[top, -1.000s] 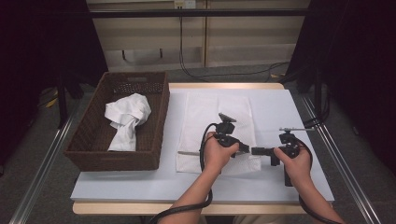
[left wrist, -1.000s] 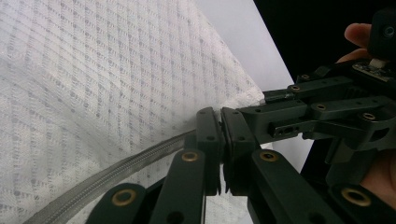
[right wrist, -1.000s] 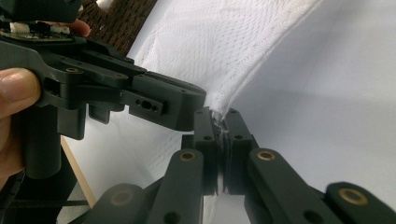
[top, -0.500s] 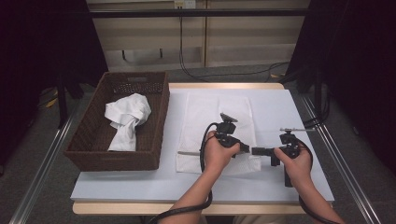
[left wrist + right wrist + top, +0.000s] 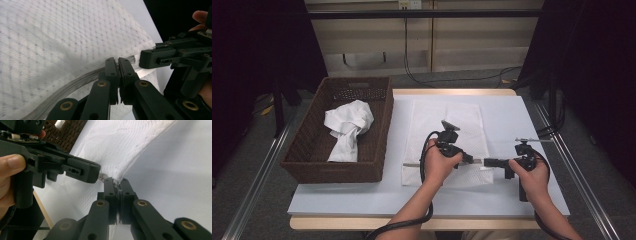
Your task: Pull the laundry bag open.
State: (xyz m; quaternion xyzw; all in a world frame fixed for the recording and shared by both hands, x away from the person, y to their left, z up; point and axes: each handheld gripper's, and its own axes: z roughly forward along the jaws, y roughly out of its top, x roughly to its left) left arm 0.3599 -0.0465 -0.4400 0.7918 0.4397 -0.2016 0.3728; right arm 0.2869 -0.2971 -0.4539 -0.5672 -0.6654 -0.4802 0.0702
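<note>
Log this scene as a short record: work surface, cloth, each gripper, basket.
surface: white table
cloth: white mesh cloth flat on the table, near edge lifted
left gripper: shut on the cloth's near edge
right gripper: shut on the cloth's near corner, close beside the left gripper
basket: brown wicker basket at table's left, holding a crumpled white garment

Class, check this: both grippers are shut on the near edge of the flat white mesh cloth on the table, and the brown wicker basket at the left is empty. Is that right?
Not quite. The brown wicker basket is not empty: the high view shows a crumpled white cloth in it. The rest stands: the left gripper and right gripper are shut on the flat white mesh cloth.
</note>
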